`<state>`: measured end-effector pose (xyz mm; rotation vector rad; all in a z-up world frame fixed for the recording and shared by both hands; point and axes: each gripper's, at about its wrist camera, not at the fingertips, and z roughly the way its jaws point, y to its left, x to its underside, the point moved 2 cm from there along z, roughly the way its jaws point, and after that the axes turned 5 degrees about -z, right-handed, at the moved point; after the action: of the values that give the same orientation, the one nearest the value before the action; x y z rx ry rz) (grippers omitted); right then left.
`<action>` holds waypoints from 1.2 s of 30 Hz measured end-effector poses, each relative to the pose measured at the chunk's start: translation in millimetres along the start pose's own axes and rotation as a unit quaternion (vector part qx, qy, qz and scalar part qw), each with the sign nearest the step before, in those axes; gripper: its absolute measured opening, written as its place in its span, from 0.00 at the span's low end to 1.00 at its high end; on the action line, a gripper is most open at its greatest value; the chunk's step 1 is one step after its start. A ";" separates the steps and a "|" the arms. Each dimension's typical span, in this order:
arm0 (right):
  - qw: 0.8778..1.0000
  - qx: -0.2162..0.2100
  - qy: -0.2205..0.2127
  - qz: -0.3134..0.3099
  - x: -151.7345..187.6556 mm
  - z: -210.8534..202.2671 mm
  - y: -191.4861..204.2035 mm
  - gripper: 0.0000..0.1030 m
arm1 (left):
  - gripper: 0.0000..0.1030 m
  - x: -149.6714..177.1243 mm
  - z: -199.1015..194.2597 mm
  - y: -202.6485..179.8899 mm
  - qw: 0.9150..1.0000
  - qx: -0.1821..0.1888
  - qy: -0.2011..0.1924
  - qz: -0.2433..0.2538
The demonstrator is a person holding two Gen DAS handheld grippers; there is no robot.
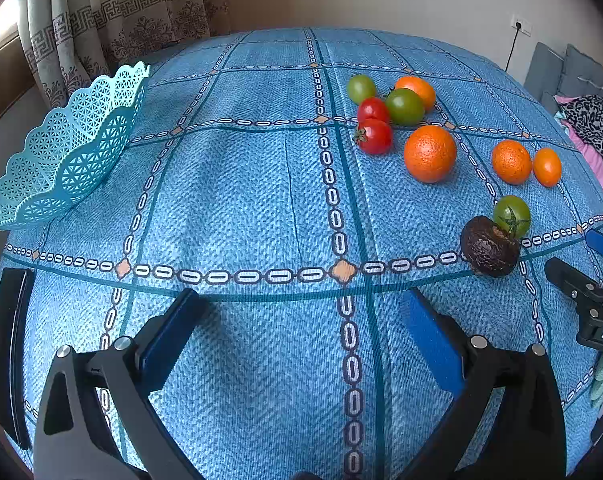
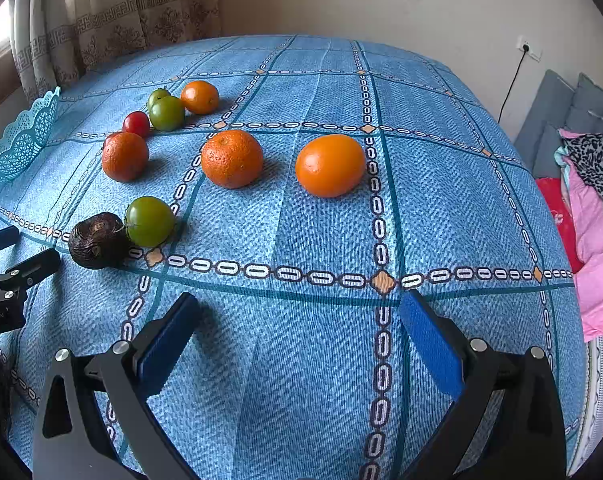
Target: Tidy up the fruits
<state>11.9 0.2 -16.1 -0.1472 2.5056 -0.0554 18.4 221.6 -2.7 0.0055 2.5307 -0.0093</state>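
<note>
Fruit: oranges point(image 2: 232, 159), tomatoes point(image 1: 374, 136) and a dark, possibly shrivelled fruit point(image 2: 97, 240) lie loose at upper right of the left view.
Basket: teal basket point(image 1: 67, 152) waits empty at left, likely the destination.
Grippers: left gripper point(image 1: 301, 328) and right gripper point(image 2: 299, 332) both spread wide, holding nothing, poised above the blue-clothed surface point(image 1: 241, 200).

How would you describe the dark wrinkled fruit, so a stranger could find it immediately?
On the blue tablecloth, find the scattered fruit. Nearest the left claw lies the dark wrinkled fruit, touching a green tomato. It alone is brown-black and rough; all others are smooth and bright.
</note>
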 end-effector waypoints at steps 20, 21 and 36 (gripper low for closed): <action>1.000 0.001 0.000 -0.001 1.9 -0.5 0.6 0.95 | 0.98 -0.1 0.0 0.1 1.000 0.000 0.000 0.000; 1.000 0.001 0.000 -0.001 1.7 -0.2 1.1 0.95 | 0.98 -0.1 0.1 0.2 1.000 0.000 0.000 0.000; 1.000 -0.006 -0.003 0.003 -0.1 -2.8 -0.6 0.95 | 0.98 -0.1 0.3 0.6 1.000 0.005 0.001 0.001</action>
<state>10.4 -0.4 -13.6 -0.1446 2.5000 -0.0374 18.7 222.2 -3.0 0.0119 2.5318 -0.0201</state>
